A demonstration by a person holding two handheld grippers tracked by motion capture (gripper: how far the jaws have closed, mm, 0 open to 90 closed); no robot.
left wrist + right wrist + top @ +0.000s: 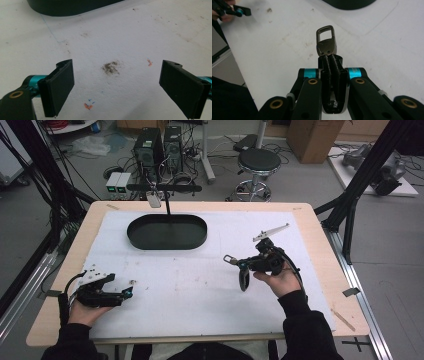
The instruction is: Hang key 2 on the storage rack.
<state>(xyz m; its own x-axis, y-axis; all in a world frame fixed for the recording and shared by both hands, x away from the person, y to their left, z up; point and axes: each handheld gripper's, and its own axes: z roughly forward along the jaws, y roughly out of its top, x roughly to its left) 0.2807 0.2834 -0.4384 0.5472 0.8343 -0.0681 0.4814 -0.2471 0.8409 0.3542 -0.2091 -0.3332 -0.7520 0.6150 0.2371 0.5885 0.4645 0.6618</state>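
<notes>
Tray far centre, two grippers near, mat on table.
Mat (pixel 200 280) covers the table (pixel 320 250). Tray (pixel 167 232) sits on the mat's far side, left of centre. Left gripper (pixel 129 292) lies near-left on the mat; right gripper (pixel 231 261) is right of centre above it, a metal clip (pixel 326 42) between its jaws. Stool (pixel 258 165) stands on the floor behind the table.

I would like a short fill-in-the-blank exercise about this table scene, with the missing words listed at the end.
1. The right gripper is shut on a small metal ____ with a loop at its end.
2. The jaws of the left gripper stand ____, with nothing between them.
3. The oval tray on the white mat is ____ in colour.

Missing words: clip; open; black
</notes>
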